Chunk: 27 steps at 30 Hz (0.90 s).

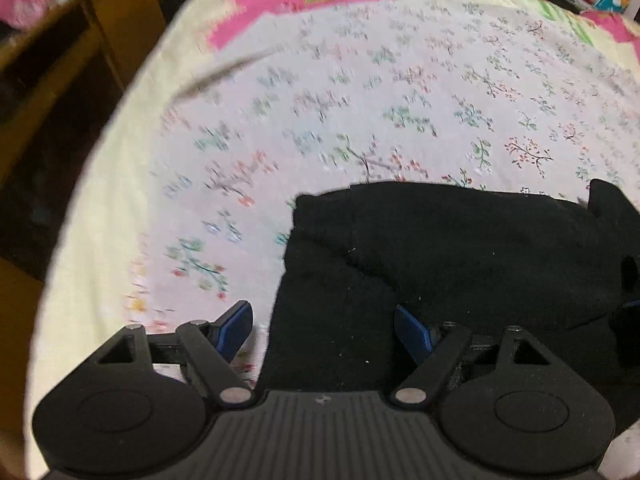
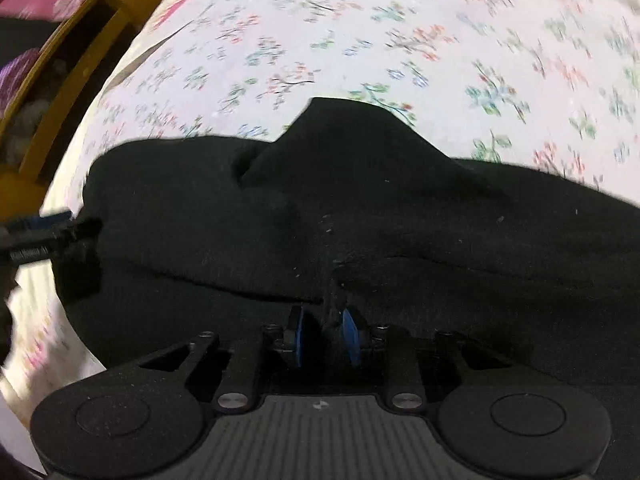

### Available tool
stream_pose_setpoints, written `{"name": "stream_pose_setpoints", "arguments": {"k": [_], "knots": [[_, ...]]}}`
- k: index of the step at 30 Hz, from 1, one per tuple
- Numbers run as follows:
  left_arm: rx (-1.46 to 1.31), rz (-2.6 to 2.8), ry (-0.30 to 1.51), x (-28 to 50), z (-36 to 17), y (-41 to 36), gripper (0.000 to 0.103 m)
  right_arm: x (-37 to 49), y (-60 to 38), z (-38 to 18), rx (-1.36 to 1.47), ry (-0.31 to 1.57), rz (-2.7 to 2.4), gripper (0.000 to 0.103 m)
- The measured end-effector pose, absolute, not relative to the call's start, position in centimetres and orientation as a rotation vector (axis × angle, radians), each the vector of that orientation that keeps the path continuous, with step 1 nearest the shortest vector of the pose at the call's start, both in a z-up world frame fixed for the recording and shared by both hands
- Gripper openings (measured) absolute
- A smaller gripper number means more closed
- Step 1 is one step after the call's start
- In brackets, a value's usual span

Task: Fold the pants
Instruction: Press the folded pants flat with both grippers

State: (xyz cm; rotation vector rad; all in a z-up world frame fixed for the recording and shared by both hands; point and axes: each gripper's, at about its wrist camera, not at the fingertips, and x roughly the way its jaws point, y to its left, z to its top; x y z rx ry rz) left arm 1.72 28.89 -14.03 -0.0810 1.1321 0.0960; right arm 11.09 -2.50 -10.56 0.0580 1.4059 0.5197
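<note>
Pants (image 2: 360, 208), a single black pair, lie bunched in loose layers on a bed's floral sheet (image 2: 360, 32), directly beneath both claws, which point steeply down at the cloth. Right claw (image 2: 326, 334) has its two blue pads nearly pressed together on a raised ridge of the fabric, apparently pinching it so a layer can be lifted for a fold, while the left claw (image 1: 324, 330) hangs spread wide over the garment's edge with nothing gripped, one finger over sheet and one over cloth, likely lining up a second hold. Two claws, one garment.
</note>
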Motion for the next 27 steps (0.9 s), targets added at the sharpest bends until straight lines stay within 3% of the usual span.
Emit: {"name": "stream_pose_setpoints", "arguments": {"k": [5,10,14,20,22,27], "knots": [[-0.280,0.045,1.190,2.3,-15.8,30.6,0.088,11.6,-2.6,-10.6,0.063,1.431,0.511,0.011],[-0.216,-0.026,1.181,1.8,-16.5,29.9,0.092,11.3,-0.4,-10.5,-0.001,1.446,0.533,0.027],[-0.198,-0.111,1.206,3.1,-16.8,31.0,0.095,11.8,0.6,-10.7,-0.042,1.451,0.544,0.029],[-0.084,-0.128,1.141,2.0,-15.0,28.1,0.071,12.0,0.4,-10.8,-0.032,1.459,0.529,0.029],[-0.066,-0.129,1.106,1.4,-13.9,27.1,0.059,12.1,0.5,-10.8,-0.035,1.462,0.527,0.029],[0.082,-0.167,1.055,0.5,-12.4,24.1,0.055,12.3,0.3,-11.0,-0.023,1.470,0.532,0.028]]}}
